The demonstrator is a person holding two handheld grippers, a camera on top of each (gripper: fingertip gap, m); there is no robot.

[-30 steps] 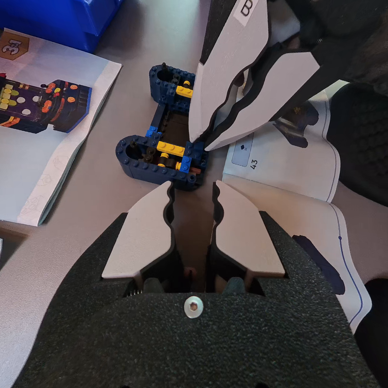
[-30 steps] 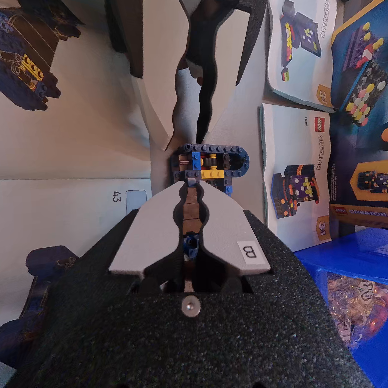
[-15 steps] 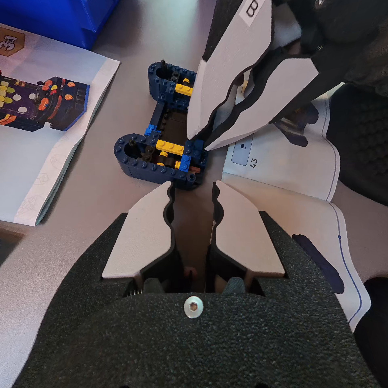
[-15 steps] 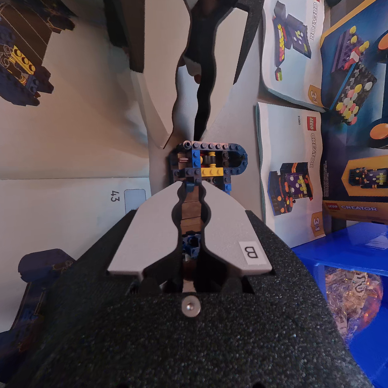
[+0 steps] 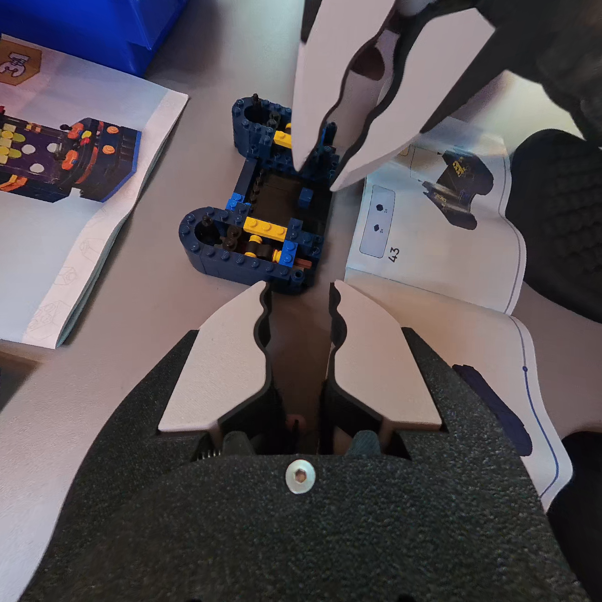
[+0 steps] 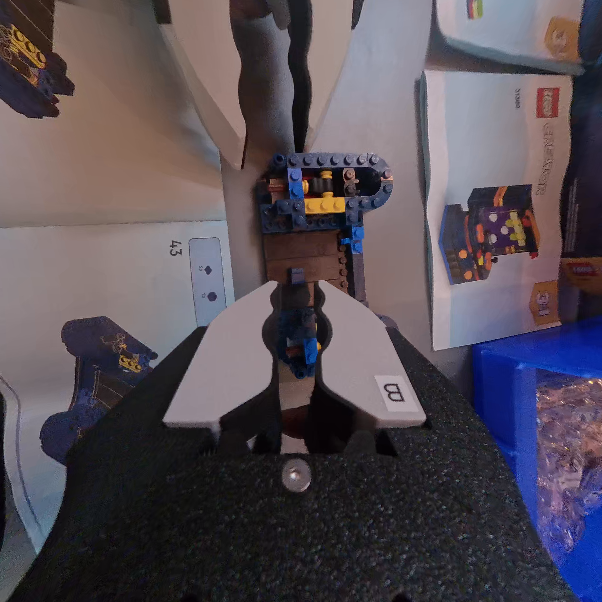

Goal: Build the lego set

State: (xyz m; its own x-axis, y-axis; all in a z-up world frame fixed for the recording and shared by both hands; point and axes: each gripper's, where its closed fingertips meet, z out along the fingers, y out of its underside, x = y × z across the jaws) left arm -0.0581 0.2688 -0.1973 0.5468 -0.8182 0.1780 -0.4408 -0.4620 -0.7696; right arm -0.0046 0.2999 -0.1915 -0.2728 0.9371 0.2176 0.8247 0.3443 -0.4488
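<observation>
The dark blue brick model (image 5: 260, 208) lies on the bench (image 5: 136, 293) just ahead of the left tongs (image 5: 298, 285), which stand parted and bare as before. The right tongs (image 6: 296, 285), a second ago nearly closed, now gape narrowly above it, a small blue brick (image 6: 297, 275) lying loose on its brown floor. Three printed booklets flank them: one open (image 5: 439, 228), two closed (image 6: 495, 202), beside one blue bin (image 6: 537, 374).

The left gripper (image 5: 298, 286) hangs with its fingers apart and bare, tips just short of the near end of a dark-blue brick model (image 5: 257, 208). Beyond it, the right gripper (image 5: 317, 177) points down with parted fingers at the model's far half, above a small loose blue brick (image 5: 305, 197). An open instruction booklet (image 5: 433, 234) lies to its right, a closed booklet (image 5: 84, 195) to its left.
</observation>
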